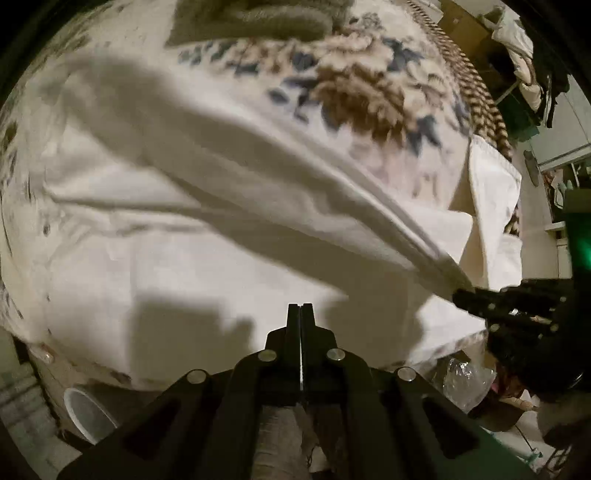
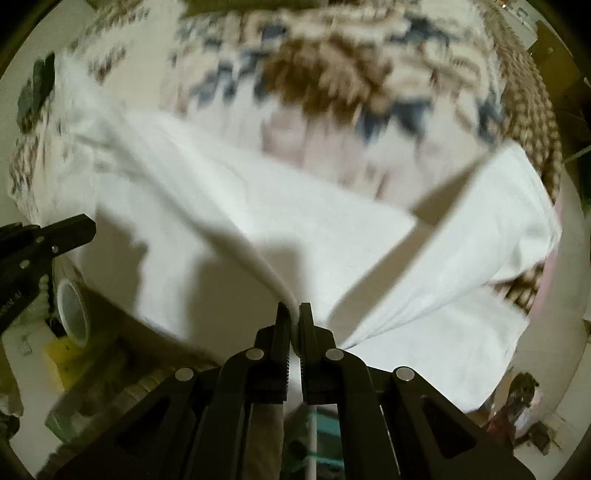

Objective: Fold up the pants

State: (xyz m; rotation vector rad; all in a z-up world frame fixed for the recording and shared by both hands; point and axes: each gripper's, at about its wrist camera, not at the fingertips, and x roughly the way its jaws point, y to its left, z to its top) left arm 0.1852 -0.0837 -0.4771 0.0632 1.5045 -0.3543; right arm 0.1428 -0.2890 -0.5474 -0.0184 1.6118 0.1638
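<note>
White pants point(image 1: 184, 240) lie spread over a floral blanket point(image 1: 351, 85) on a bed. In the left wrist view my left gripper point(image 1: 300, 305) hovers over the near part of the pants. Its jaws are shut, with no fold of cloth drawn up to them, and its shadow falls on the fabric. My right gripper point(image 1: 458, 295) comes in from the right, shut on an edge of the pants, and pulls a long taut ridge across them. The right wrist view shows the pants point(image 2: 332, 229) pinched between my right gripper point(image 2: 294, 306) and lifted. My left gripper point(image 2: 92, 223) sits at the left edge.
A white cup-like cylinder point(image 1: 86, 417) lies below the bed's near edge, also seen at the lower left of the right wrist view point(image 2: 72, 310). A brown striped cover point(image 1: 480, 96) borders the bed on the right. An olive knit item point(image 1: 258, 18) lies at the far side. Crumpled plastic point(image 1: 465, 380) and clutter sit on the floor.
</note>
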